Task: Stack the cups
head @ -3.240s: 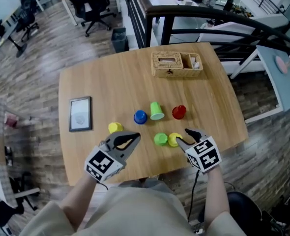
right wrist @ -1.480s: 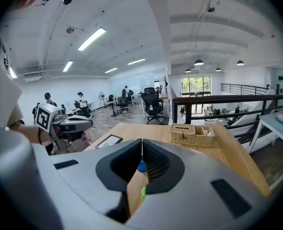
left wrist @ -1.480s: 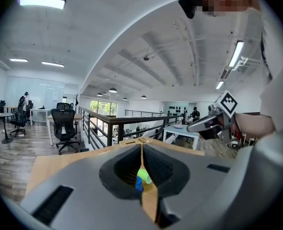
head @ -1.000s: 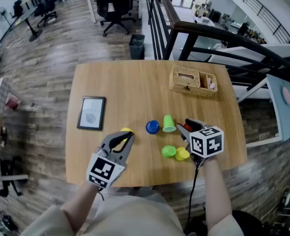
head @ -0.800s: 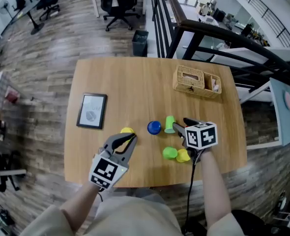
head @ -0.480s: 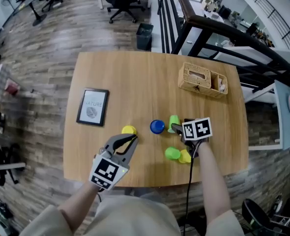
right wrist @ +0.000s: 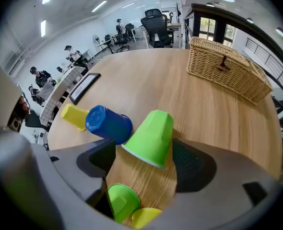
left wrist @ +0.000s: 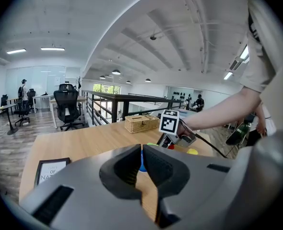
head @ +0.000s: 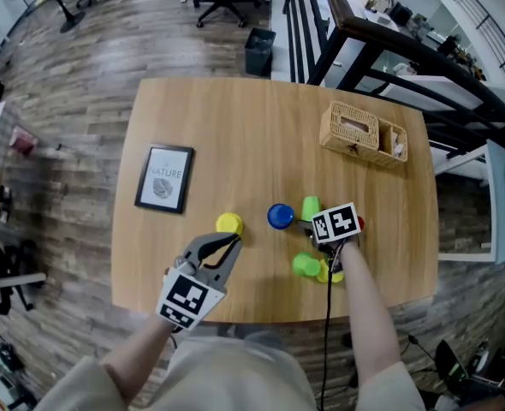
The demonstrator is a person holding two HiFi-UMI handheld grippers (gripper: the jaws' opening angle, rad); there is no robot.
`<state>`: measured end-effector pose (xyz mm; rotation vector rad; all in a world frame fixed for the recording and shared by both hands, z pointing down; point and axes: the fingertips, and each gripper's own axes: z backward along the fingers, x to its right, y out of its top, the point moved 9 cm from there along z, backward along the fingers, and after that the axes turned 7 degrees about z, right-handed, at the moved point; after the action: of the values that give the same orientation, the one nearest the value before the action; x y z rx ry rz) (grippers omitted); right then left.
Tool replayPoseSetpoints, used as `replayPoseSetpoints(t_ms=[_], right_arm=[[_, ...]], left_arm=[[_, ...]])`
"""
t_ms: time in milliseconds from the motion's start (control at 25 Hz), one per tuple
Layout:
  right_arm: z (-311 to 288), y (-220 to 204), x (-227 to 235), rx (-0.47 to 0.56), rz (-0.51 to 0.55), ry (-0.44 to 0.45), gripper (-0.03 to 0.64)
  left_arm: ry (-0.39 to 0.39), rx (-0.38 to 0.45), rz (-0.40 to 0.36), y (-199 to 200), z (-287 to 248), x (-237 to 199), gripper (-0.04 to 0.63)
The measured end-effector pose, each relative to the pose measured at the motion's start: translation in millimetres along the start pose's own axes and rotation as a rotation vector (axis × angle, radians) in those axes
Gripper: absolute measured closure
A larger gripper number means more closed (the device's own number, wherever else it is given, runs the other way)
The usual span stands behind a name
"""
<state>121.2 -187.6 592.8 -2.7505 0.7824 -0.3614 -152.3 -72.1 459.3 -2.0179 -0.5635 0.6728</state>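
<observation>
Several small cups stand upside down on the wooden table (head: 201, 127): a yellow cup (head: 229, 223), a blue cup (head: 279, 216), a light green cup (head: 311, 206), a green cup (head: 304, 265) touching a second yellow cup (head: 332, 273), and a red cup (head: 359, 223) mostly hidden by my right gripper's marker cube. My right gripper (right wrist: 144, 164) points steeply down with its jaws on either side of the light green cup (right wrist: 151, 138). Its jaws have just been opening and the pads do not press on the cup. My left gripper (head: 233, 241) hovers shut and empty just below the yellow cup.
A wicker basket (head: 362, 135) sits at the table's far right and a framed picture (head: 164, 178) lies at the left. The blue cup (right wrist: 108, 123) stands close to the left of the light green one. Office chairs and a railing are beyond the table.
My right gripper has dropped from above the cups down around the light green cup, and its jaws have spread wide. My left gripper has sunk a little and stays shut.
</observation>
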Motion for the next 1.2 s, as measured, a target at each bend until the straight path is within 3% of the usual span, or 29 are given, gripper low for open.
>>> replayPoseSetpoints(t_ms=[520, 1200], right_arm=[[2.7, -7.1, 4.1, 0.056, -0.085, -0.019, 0.268], [170.8, -25.0, -69.5, 0.527, 0.050, -0.045, 0.270]], left_arm=[[0.018, -0.027, 0.026, -10.9, 7.7, -1.5, 0.569], [-0.028, 0.040, -0.015, 23.4, 20.6, 26.6, 0.569]])
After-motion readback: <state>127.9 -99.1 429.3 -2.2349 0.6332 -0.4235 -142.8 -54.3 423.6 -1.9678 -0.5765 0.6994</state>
